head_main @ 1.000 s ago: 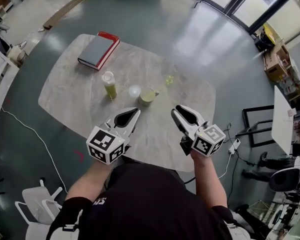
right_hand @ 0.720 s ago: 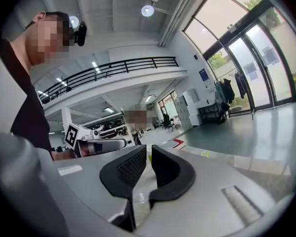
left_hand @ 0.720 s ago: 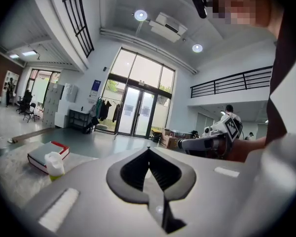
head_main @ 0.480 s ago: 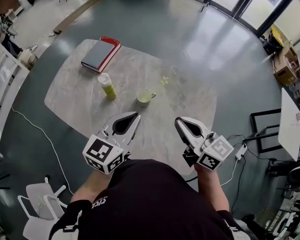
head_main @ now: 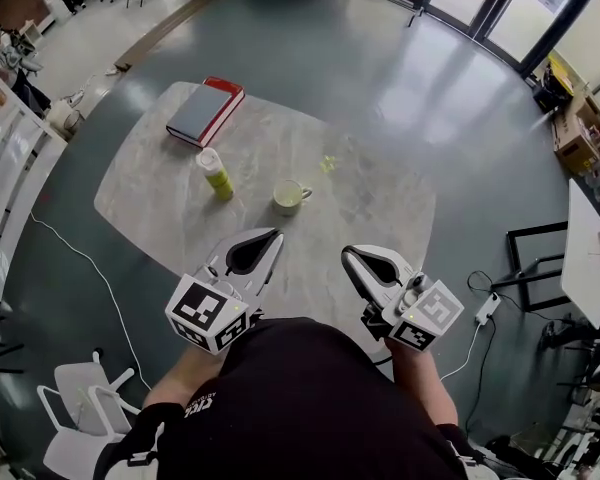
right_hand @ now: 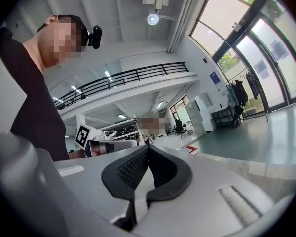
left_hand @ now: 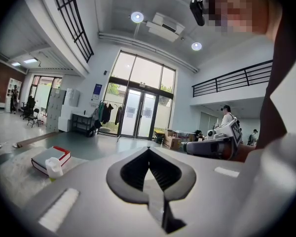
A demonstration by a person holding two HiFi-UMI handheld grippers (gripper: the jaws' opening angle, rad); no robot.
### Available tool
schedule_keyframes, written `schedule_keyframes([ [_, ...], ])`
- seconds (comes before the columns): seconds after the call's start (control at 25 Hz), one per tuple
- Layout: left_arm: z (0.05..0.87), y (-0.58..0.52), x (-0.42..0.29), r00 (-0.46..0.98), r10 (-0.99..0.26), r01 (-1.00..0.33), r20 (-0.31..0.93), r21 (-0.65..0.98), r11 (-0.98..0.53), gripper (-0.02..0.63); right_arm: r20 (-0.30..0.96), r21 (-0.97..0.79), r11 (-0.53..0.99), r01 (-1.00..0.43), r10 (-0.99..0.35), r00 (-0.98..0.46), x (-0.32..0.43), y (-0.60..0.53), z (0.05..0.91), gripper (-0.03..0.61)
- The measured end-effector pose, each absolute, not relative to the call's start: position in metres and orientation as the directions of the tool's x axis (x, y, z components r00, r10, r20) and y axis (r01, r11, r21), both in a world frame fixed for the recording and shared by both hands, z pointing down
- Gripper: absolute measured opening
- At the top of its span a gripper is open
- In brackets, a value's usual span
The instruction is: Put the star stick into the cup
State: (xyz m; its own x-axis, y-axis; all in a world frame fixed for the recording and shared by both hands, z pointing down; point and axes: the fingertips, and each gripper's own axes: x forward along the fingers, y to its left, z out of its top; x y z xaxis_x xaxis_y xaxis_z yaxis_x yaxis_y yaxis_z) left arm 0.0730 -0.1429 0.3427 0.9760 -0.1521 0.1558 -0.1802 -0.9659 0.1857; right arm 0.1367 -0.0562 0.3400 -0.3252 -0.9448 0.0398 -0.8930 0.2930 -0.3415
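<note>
A pale green cup (head_main: 289, 197) stands near the middle of the marble table (head_main: 380, 208). The small yellow star stick (head_main: 329, 162) lies on the table behind it and to its right. My left gripper (head_main: 275, 235) hangs over the near table edge, short of the cup, with its jaws shut and empty; in its own view the left gripper (left_hand: 148, 149) shows its tips meeting. My right gripper (head_main: 347, 256) is level with it on the right, also shut on nothing. In its own view the right gripper (right_hand: 147, 148) has its pads together.
A capped yellow-green bottle (head_main: 215, 173) stands left of the cup, and a grey book with a red cover (head_main: 205, 111) lies at the far left corner. A white chair (head_main: 75, 408) stands on the floor at lower left. A power strip (head_main: 483, 308) lies at the right.
Both grippers have drawn back from the table toward the person's body and risen a little. The cup and table now sit farther from them.
</note>
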Motion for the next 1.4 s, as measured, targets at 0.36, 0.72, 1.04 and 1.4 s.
schedule_keyframes([
  [0.36, 0.347, -0.145, 0.07, 0.974, -0.155, -0.186, 0.166, 0.189, -0.964, 0.003, 0.037, -0.326, 0.289, -0.9, -0.948, -0.317, 0.136, -0.058, 0.339, 0.012],
  [0.72, 0.35, -0.15, 0.062, 0.971, -0.164, -0.198, 0.174, 0.201, -0.959, 0.003, 0.054, -0.329, 0.29, -0.899, -0.944, -0.324, 0.13, -0.063, 0.343, 0.012],
  [1.04, 0.352, -0.157, 0.057, 0.97, -0.167, -0.203, 0.177, 0.206, -0.957, 0.002, 0.056, -0.35, 0.288, -0.892, -0.944, -0.326, 0.126, -0.069, 0.346, 0.012],
  [1.4, 0.355, -0.16, 0.055, 0.969, -0.168, -0.205, 0.178, 0.21, -0.956, 0.003, 0.057, -0.347, 0.281, -0.895, -0.946, -0.319, 0.127, -0.07, 0.348, 0.012],
])
